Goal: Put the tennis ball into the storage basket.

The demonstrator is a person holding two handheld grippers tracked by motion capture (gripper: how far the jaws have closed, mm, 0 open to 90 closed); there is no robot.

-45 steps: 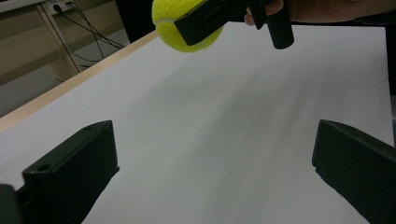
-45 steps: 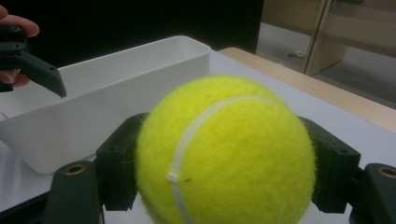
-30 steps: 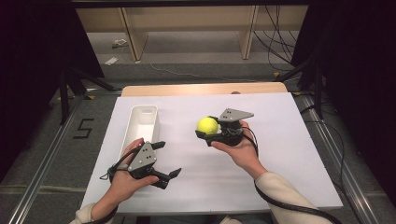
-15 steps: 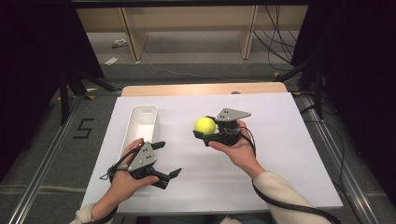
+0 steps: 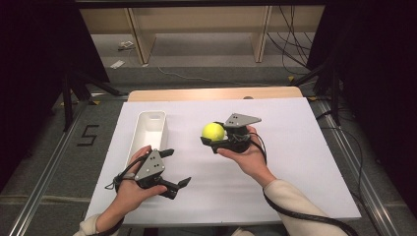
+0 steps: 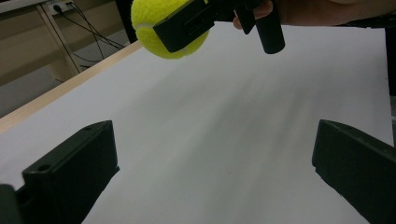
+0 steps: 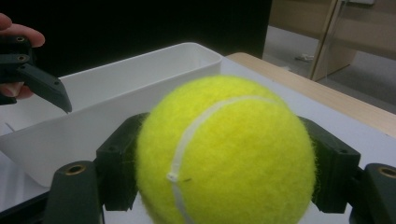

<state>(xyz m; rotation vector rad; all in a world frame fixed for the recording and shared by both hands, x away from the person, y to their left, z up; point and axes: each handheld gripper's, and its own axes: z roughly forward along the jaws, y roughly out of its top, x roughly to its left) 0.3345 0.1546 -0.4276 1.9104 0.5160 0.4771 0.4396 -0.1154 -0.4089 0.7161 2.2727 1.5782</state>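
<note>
Item 1: my right hand-held gripper [image 5: 212, 139], held above the middle of the desk [image 5: 305, 162]. Its jaws are closed on either side of a ball [image 5: 213, 131]; in the right gripper view the ball [image 7: 226, 151] sits pressed between both jaws.

Item 2: ball, yellow felt with a white seam, lifted clear of the desk. In the left gripper view it [image 6: 156, 32] shows at top left, in the other gripper's jaws.

Item 3: my left hand-held gripper [image 5: 175, 167], near the front left of the desk, jaws spread wide with nothing between them. In the left gripper view the two jaws stand well apart over bare white surface.

Item 4: bin [image 5: 147, 132], white, long and narrow, on the left part of the desk, just beyond my left hand [image 5: 130, 189]. In the right gripper view the bin [image 7: 93, 100] lies behind the ball.

Item 5: desk, white top with a wooden far edge.
</note>
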